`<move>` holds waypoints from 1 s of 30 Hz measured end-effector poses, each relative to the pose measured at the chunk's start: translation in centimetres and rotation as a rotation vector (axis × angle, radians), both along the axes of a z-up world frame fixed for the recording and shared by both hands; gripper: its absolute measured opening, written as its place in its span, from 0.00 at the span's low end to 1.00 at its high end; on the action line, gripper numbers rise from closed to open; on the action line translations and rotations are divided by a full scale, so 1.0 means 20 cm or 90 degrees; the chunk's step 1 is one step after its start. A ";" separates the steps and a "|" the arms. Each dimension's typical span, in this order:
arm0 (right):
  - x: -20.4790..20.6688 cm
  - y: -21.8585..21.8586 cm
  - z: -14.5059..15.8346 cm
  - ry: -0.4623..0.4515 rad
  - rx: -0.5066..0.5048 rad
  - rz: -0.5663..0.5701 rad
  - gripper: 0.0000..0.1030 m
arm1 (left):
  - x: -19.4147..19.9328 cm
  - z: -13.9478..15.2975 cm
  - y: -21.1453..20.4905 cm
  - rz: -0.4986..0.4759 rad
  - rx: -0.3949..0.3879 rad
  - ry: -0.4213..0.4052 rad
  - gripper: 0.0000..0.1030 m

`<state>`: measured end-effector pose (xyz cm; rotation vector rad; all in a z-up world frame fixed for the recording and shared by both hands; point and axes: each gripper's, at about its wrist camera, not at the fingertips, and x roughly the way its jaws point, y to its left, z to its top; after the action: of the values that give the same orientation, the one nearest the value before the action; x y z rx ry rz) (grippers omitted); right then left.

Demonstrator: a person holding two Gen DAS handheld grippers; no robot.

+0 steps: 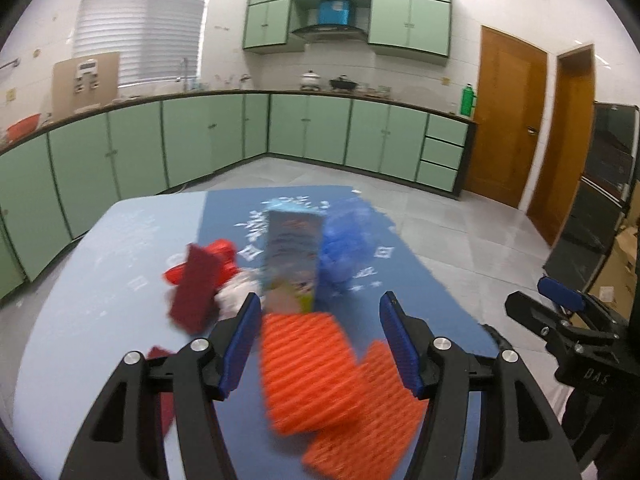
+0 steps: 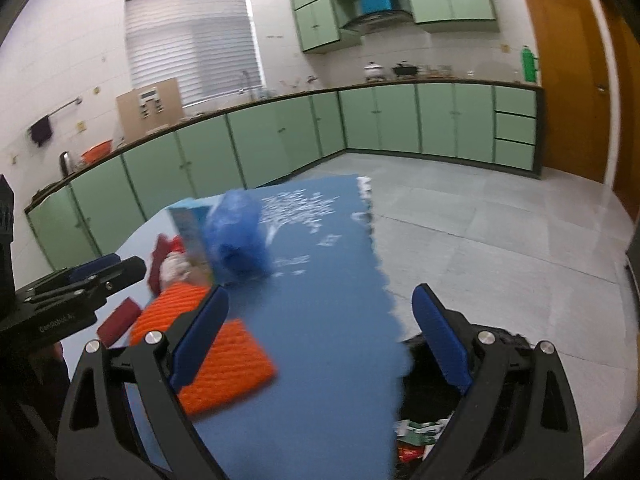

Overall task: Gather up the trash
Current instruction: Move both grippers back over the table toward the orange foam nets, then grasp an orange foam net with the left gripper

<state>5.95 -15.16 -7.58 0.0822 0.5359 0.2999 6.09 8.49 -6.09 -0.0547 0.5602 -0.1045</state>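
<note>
both the left gripper (image 1: pixel 320 344) and right gripper (image 2: pixel 320 340) hang apart, holding nothing. trash sits on the table (image 1: pixel 100 280): orange nets (image 1: pixel 304 376) nearest, carton (image 1: pixel 294 256) behind. a hurried grab could topple the carton.

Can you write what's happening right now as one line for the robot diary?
left gripper: open, empty | right gripper: open, empty | orange foam sleeves, blue bag: on table | trash bag: beside table
</note>
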 end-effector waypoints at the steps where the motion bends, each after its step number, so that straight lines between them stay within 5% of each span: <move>1: 0.00 0.05 -0.01 0.000 -0.002 0.009 0.87 | -0.01 -0.01 0.02 0.006 0.002 0.000 0.59; 14: 0.01 0.26 -0.17 0.050 -0.032 0.045 0.75 | -0.04 -0.12 0.23 0.042 -0.016 0.038 0.59; 25: 0.03 0.19 -0.12 0.037 -0.043 0.018 0.75 | 0.06 -0.23 0.06 -0.024 -0.024 0.097 0.59; 30: 0.03 0.18 -0.13 0.038 -0.044 0.019 0.75 | 0.10 -0.29 0.05 -0.041 -0.069 0.139 0.30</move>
<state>6.60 -11.63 -10.12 0.0154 0.6071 0.3090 8.01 9.48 -11.99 -0.1547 0.7747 -0.1928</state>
